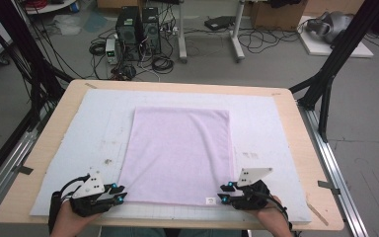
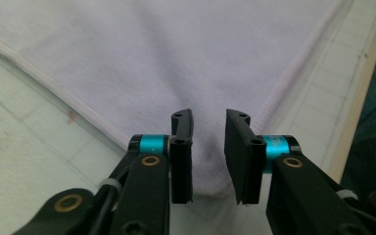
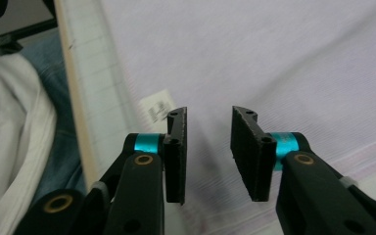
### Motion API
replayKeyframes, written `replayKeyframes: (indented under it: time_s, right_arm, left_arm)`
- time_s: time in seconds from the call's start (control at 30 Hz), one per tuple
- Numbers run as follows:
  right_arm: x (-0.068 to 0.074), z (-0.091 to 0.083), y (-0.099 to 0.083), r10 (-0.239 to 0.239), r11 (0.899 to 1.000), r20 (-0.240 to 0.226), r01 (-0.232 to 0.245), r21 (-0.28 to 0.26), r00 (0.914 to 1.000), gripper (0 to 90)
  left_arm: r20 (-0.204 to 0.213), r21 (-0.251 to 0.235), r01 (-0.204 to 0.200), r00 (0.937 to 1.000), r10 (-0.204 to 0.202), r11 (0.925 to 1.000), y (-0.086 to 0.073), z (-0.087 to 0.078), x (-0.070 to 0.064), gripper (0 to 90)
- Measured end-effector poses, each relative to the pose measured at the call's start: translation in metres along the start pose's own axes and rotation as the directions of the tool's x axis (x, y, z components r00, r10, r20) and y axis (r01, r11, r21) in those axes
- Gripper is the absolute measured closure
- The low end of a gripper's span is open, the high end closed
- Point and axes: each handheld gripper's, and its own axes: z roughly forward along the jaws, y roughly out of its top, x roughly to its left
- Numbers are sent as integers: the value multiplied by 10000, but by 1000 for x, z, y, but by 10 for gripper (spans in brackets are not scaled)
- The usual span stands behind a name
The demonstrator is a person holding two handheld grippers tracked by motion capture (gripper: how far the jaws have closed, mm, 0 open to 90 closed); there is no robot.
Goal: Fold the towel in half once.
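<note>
Grippers poised at the towel's near corners, ready to pinch

Both the left gripper [image 1: 120, 193] and right gripper [image 1: 223, 192] have fingers spread, empty; the lilac towel [image 1: 180, 153] lies flat on the bench mat [image 1: 261, 123], its near corners between the fingers. Next, I judge, closing on each corner.

Towel [image 1: 180, 153] lies flat at centre of mat [image 1: 266, 123], on the table [image 1: 64, 106]. Left gripper [image 1: 120, 193] sits at towel's near left corner, right gripper [image 1: 223, 191] at near right corner.
</note>
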Motion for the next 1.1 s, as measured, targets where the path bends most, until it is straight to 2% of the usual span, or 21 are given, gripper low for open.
replayKeyframes:
  time_s: [0.1, 0.17, 0.3, 0.37, 0.53, 0.57, 0.63, 0.77, 0.97, 1.1]
  right_arm:
    - [-11, -1, 8, 171, 9996, 375, -162, -230, 9991, 621]
    - [-20, -2, 13, 131, 9994, 596, -111, -337, 9981, 594]
    - [-38, -2, 25, 363, 9989, 1105, -328, -329, 9932, 500]
    - [-46, -3, 31, 536, 9972, 1256, -465, -589, 9906, 462]
    - [-64, -3, 47, 683, 9956, 1549, -573, -745, 9856, 361]
    - [-68, -3, 49, 755, 9947, 1533, -636, -807, 9853, 353]
    - [-74, -4, 53, 684, 9953, 1535, -570, -780, 9858, 339]
    - [-81, -3, 58, 670, 9956, 1527, -559, -755, 9860, 328]
    - [-90, -4, 66, 704, 9954, 1489, -597, -751, 9863, 312]
    - [-99, -6, 69, 862, 9932, 1492, -732, -905, 9850, 302]
  left_arm:
    - [-112, -254, 149, 9998, -152, 9996, 8, 2, 9, 670]
    - [-118, -435, 322, 9994, -327, 9985, 14, 4, 16, 653]
    - [-262, -642, 452, 9986, -470, 9969, 27, 10, 30, 587]
    - [-424, -792, 489, 9977, -524, 9957, 33, 12, 36, 561]
    - [-559, -954, 570, 9965, -625, 9938, 48, 12, 51, 501]
    - [-501, -1071, 655, 9962, -712, 9921, 50, 10, 52, 500]
    - [-582, -1177, 578, 9962, -650, 9914, 53, 4, 54, 498]
    - [-646, -1106, 528, 9961, -601, 9925, 58, -5, 57, 492]
    - [-704, -1018, 859, 9931, -933, 9911, 63, -3, 69, 463]
    - [-821, -932, 850, 9923, -927, 9920, 71, 2, 78, 446]
